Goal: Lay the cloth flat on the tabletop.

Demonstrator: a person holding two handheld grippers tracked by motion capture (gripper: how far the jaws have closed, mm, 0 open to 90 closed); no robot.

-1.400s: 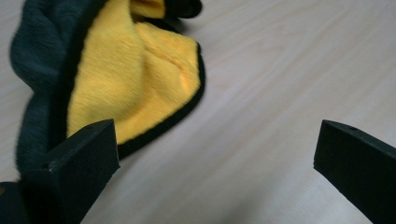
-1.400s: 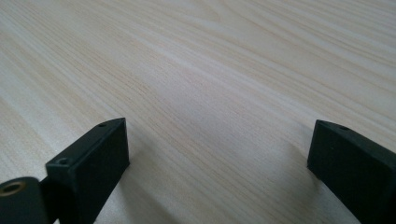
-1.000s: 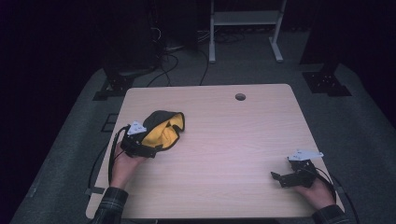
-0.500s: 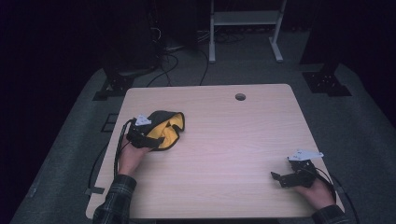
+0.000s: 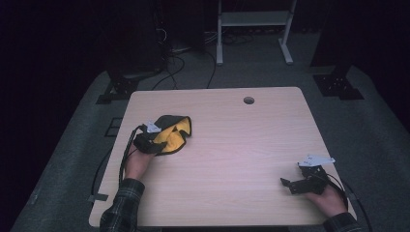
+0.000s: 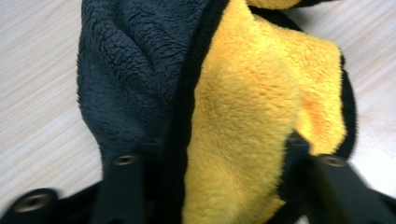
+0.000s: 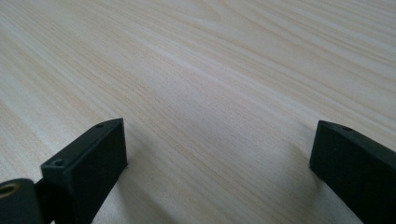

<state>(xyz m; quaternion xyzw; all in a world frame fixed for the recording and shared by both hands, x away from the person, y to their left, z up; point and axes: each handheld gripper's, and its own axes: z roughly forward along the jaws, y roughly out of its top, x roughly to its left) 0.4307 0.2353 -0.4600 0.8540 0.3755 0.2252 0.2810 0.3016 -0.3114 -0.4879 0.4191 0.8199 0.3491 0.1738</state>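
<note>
High view first, from the near edge outward: we see the person's two forearms in plaid sleeves (image 5: 121,205) coming in at the bottom of the light wooden table (image 5: 232,145). The right gripper (image 5: 288,184) sits low near the table's near right corner, held in the right hand (image 5: 331,199), its jaws pointing left over bare wood. In the right gripper view its two black jaws stand wide apart with nothing between them — just wood grain. Against the pictures from a second and half a second ago, this gripper has not moved.

Farther in, on the left side of the table, the left hand (image 5: 138,164) holds the left gripper (image 5: 155,143) pushed onto a cloth (image 5: 175,134), black on one face and yellow on the other, lying crumpled. A second ago the gripper sat just at the cloth's near left edge; half a second ago it had moved up onto it, and now we see it overlapping the cloth's left part, the arm stretched farther forward. The cloth itself lies in about the same place.

In the left gripper view the fleece (image 6: 243,107) fills the space between the jaws — one jaw on the dark side, one against the yellow fold. We cannot tell whether they are pinching it or only straddling it.

Beyond the cloth, a round hole (image 5: 249,100) sits near the table's far edge. Past the table, cables (image 5: 179,63) trail on the dark floor, beside a white frame (image 5: 254,29).
</note>
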